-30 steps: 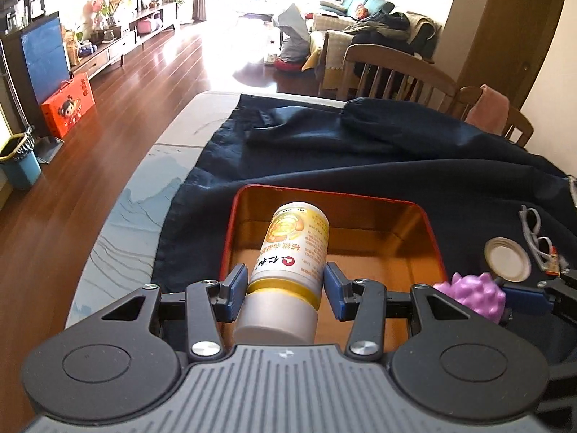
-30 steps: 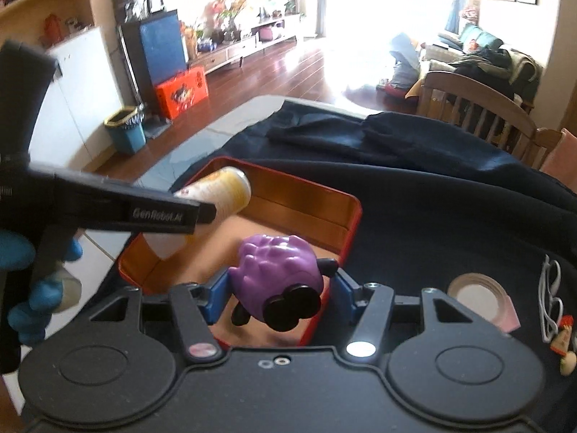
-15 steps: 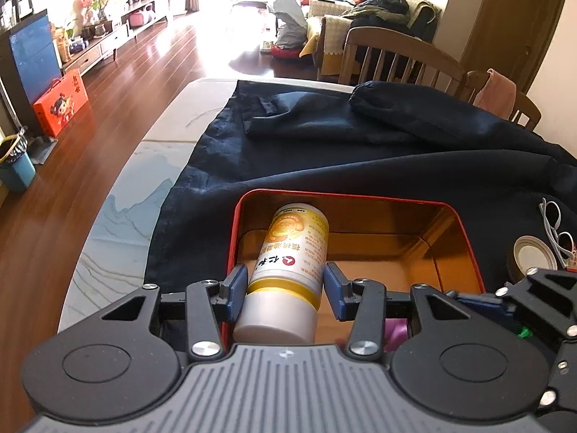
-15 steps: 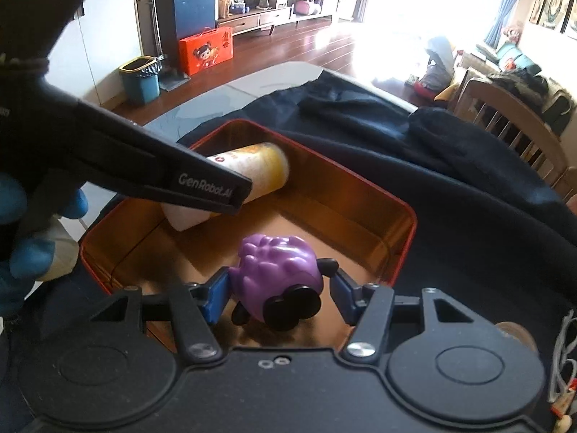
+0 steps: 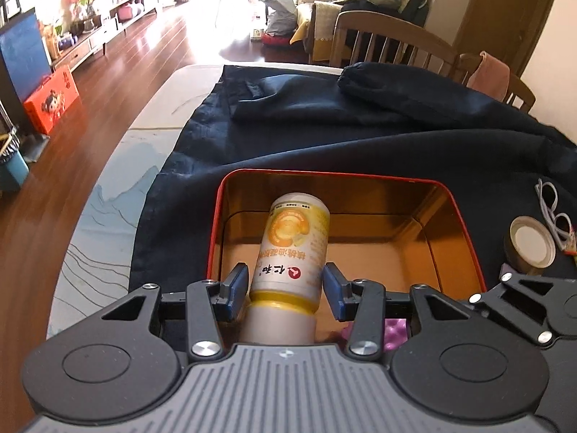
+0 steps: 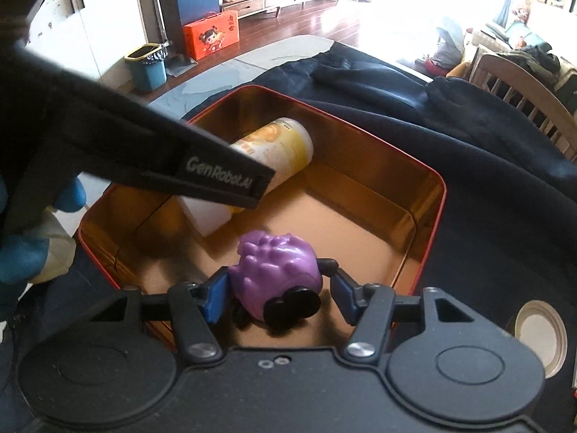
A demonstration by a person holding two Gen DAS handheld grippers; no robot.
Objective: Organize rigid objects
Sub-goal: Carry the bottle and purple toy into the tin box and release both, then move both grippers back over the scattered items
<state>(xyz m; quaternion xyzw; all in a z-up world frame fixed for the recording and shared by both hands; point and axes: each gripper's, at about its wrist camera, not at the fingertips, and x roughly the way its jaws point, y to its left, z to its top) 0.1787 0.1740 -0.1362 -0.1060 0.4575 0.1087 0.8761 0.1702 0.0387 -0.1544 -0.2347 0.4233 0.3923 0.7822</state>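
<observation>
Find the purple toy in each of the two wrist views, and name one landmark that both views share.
Left wrist view: only a sliver of the purple toy shows, low right of centre, behind gripper parts.
Right wrist view: the purple toy sits low centre, between the right gripper fingers.
Shared landmark: the red-rimmed tin holding the yellow bottle.

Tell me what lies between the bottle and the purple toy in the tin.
Nothing: in the right wrist view only bare gold tin floor separates the bottle from the purple toy.
</observation>
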